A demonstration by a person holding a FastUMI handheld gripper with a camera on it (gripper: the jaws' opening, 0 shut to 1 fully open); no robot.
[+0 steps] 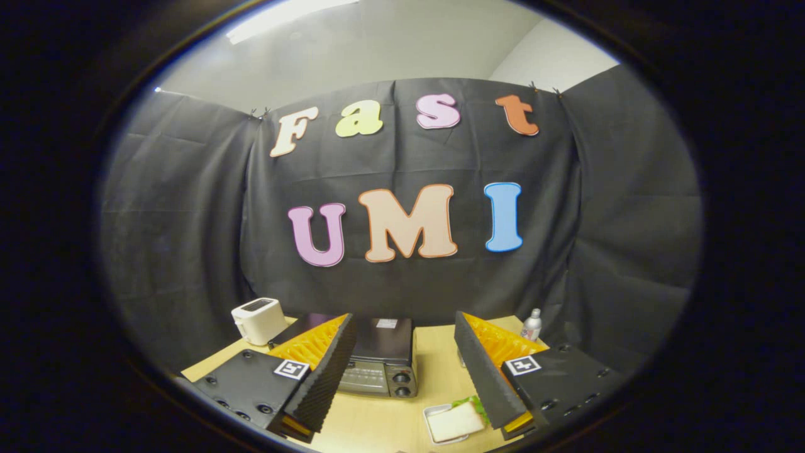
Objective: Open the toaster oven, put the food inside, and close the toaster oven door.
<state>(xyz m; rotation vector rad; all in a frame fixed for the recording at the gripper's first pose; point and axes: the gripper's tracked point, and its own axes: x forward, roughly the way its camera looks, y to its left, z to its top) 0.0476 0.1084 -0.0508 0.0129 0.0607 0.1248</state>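
Here the gripper point(402, 371) hangs above the wooden table point(434, 377) with its 2 fingers spread wide and nothing held between them. The toaster oven point(380, 362), the landmark for everything else, sits on the table just ahead of the fingers, its left part hidden behind the left finger; its door is shut, and 2 round knobs show on the right of its front panel. To the oven's left, and a little farther back, stands a white pop-up toaster point(258, 319). In front of the oven and to its right, close to the right finger, lies a shallow white tray point(431, 416) carrying a sandwich point(456, 420) with a bit of green leaf showing at its edge. Well to the oven's right, at the table's far side against the black cloth wall, stands a small bottle point(532, 325).
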